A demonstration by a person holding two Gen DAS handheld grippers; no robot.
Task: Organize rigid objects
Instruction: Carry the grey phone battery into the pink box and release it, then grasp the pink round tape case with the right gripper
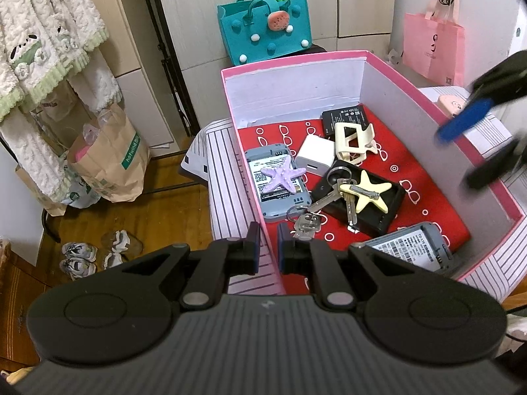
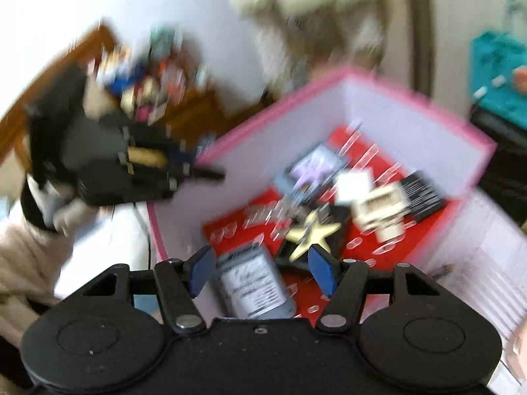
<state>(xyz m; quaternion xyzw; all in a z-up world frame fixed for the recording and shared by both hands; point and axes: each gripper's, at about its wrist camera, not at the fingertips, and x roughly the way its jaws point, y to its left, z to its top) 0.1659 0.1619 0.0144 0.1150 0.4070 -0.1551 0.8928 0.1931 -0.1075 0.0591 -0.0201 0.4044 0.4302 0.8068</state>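
A pink box [image 1: 296,61] with a red patterned floor holds the objects. Inside lie a purple starfish [image 1: 280,176] on a grey device [image 1: 276,204], a white charger [image 1: 314,159], a cream hair claw [image 1: 354,140], a black battery [image 1: 346,118], keys [image 1: 332,194], and a yellow star [image 1: 365,191] on a black case [image 1: 382,214]. My left gripper [image 1: 268,247] is shut on the box's near left wall. My right gripper [image 2: 260,270] hangs open over the box, with a second grey device [image 2: 253,286] below it, untouched. The right wrist view is blurred.
The box rests on a striped cloth [image 1: 227,177]. Behind it stand a teal felt bag [image 1: 263,29] and a pink bag [image 1: 434,49]. On the wooden floor to the left are a paper bag [image 1: 108,161] and shoes [image 1: 92,253]. Fleece garments [image 1: 42,33] hang at far left.
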